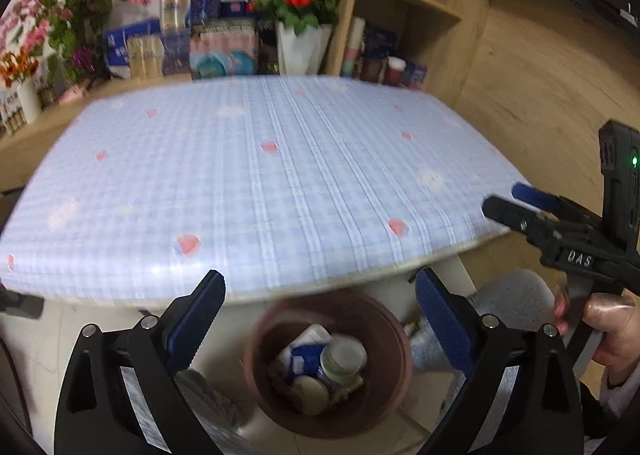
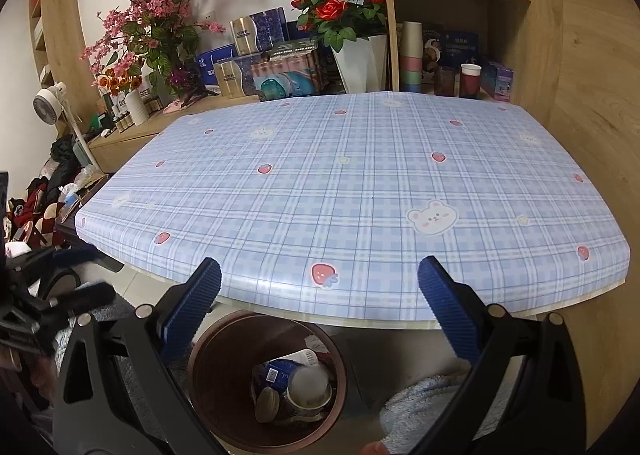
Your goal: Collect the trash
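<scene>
Both the left hand-held gripper (image 1: 320,315) and right hand-held gripper (image 2: 320,303) stand apart, empty. The trash (image 1: 320,367), light cups and cartons best pinched gently at rims, lies in the bin (image 1: 384,403) below the surface's (image 2: 340,183) near edge.

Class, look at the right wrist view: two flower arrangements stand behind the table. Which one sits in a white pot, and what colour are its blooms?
The red roses, right of centre beside the shelf unit, stand in the white pot. The taller pink blossom spray on the left shows no white pot.
</scene>
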A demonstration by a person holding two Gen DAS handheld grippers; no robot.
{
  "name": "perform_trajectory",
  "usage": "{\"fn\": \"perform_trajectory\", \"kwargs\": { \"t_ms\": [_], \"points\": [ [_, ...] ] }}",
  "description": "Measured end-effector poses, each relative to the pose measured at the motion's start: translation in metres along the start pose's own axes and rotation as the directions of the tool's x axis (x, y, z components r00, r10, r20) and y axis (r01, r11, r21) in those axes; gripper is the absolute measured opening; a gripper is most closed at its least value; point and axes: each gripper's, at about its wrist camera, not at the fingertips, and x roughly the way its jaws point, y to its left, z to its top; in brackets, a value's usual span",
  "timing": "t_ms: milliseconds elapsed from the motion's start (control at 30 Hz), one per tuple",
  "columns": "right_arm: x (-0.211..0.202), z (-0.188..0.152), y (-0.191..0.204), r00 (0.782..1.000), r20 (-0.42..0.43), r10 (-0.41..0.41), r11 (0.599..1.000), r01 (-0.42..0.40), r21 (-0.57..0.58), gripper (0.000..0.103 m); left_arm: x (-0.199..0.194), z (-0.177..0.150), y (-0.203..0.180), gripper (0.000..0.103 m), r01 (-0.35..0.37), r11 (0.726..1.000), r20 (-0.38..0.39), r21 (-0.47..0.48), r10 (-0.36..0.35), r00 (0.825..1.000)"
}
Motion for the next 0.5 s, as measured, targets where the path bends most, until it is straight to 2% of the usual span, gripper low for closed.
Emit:
{"fn": "perform_trajectory", "kwargs": {
  "t_ms": [200, 333, 433, 500],
  "points": [
    [-0.021, 0.041, 0.006, 0.999, 0.040, -0.016, 0.999, 0.017, -0.034, 0.097, -0.041, 0.044, 0.016, 0.096, -0.084, 0.996, 0.175, 0.019, 0.079, 0.981],
    [-0.043, 0.074, 0.012, 0.995, 0.096, -0.031, 0.998, 0.037, -0.056, 0.097, -0.079, 0.081, 0.021, 0.097, -0.151, 0.988, 0.293, 0.036, 0.134, 0.947],
    [-0.061, 0.096, 0.016, 0.989, 0.140, -0.035, 0.997, 0.045, -0.069, 0.097, -0.102, 0.102, 0.017, 0.097, -0.181, 0.982, 0.352, 0.057, 0.150, 0.924],
    [-0.071, 0.107, 0.019, 0.985, 0.171, -0.037, 0.996, 0.050, -0.074, 0.097, -0.112, 0.112, 0.014, 0.097, -0.192, 0.979, 0.374, 0.072, 0.152, 0.915]
  ]
}}
